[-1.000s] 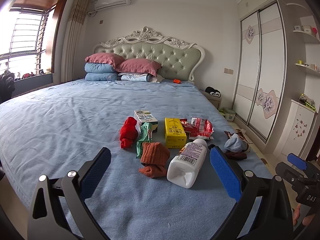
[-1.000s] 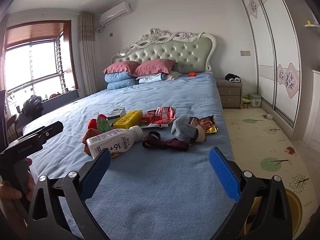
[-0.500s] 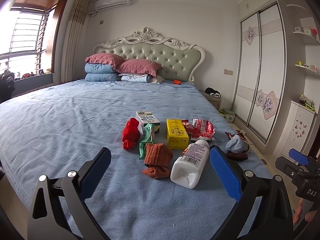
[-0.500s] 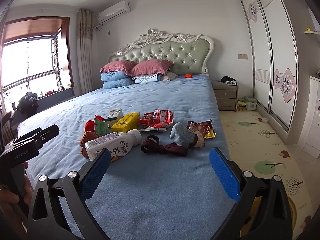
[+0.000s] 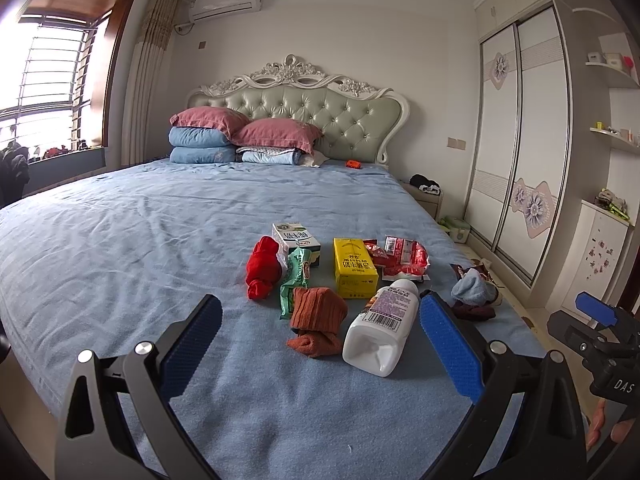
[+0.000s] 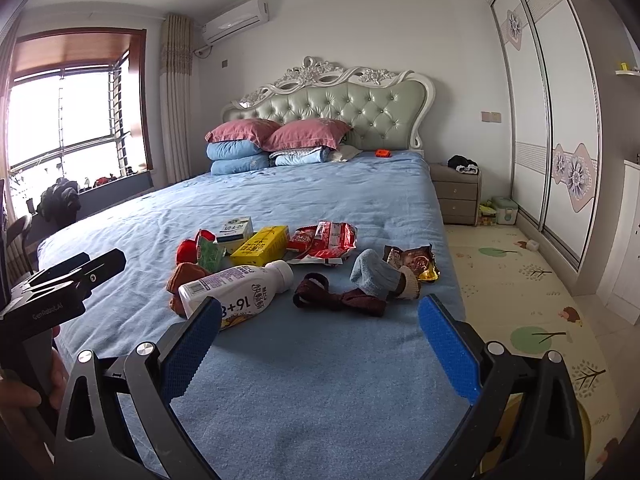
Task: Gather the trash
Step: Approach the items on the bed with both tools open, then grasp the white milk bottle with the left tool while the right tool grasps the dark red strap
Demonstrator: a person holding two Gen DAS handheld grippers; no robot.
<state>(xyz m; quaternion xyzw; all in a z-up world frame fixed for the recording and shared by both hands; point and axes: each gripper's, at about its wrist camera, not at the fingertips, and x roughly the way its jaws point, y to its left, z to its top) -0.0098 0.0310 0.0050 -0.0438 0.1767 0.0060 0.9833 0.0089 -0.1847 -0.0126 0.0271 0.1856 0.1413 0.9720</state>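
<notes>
A heap of litter and socks lies on the blue bed (image 5: 120, 264). A white plastic bottle (image 5: 382, 326) lies on its side next to a yellow carton (image 5: 353, 267), a white milk carton (image 5: 295, 239), a green wrapper (image 5: 295, 280) and red snack bags (image 5: 402, 258). A brown foil wrapper (image 6: 414, 262) lies near the bed's right edge. My left gripper (image 5: 320, 344) hovers open just short of the bottle and an orange sock (image 5: 318, 320). My right gripper (image 6: 318, 346) is open and empty, low over the bedcover in front of the bottle (image 6: 236, 292).
A red sock (image 5: 262, 268), a grey sock (image 6: 378, 276) and a dark red sock (image 6: 340, 298) are mixed in with the litter. Pillows (image 5: 244, 136) are stacked at the headboard. A nightstand (image 6: 456, 194), wardrobe (image 6: 556, 120) and play mat (image 6: 532, 300) are to the right.
Both grippers have drifted a little to the left, so the heap sits slightly further right in the left wrist view. Both stay open and nothing on the bed has moved.
</notes>
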